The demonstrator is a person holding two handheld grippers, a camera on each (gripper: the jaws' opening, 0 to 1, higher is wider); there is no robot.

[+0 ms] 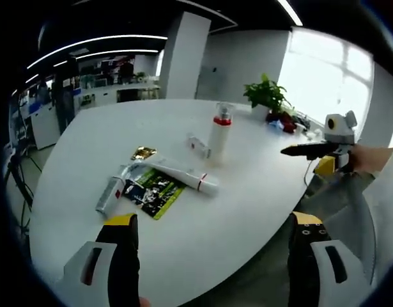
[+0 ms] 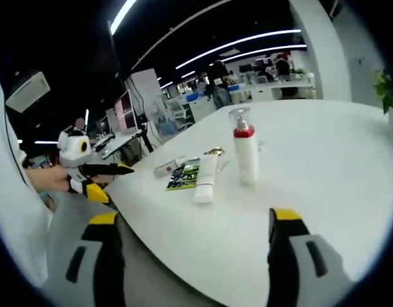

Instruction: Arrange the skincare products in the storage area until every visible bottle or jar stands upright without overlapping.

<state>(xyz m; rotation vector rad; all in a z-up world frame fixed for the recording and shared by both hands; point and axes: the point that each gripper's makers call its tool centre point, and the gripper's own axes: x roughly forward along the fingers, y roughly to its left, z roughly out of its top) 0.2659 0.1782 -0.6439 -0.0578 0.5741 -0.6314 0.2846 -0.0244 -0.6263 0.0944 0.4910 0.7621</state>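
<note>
- Your left hand-held gripper and right hand-held gripper both hover off the desk edge, jaws wide apart, holding nothing.
- Only the pump bottle stands upright, mid-desk.
- Left to do: the white tube, a smaller tube and a small item lie flat, long axes along the desk, beside a green sachet.

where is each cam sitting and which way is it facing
Left gripper view: rides the left hand-held gripper off the table edge, facing the pump bottle, lying tubes and green sachet; a hand holds the right hand-held gripper at right.
Right gripper view: rides the right hand-held gripper, facing the same table from the opposite side; a hand and sleeve hold the left one at left.
Shared: table, pump bottle, largest tube, sachet.
</note>
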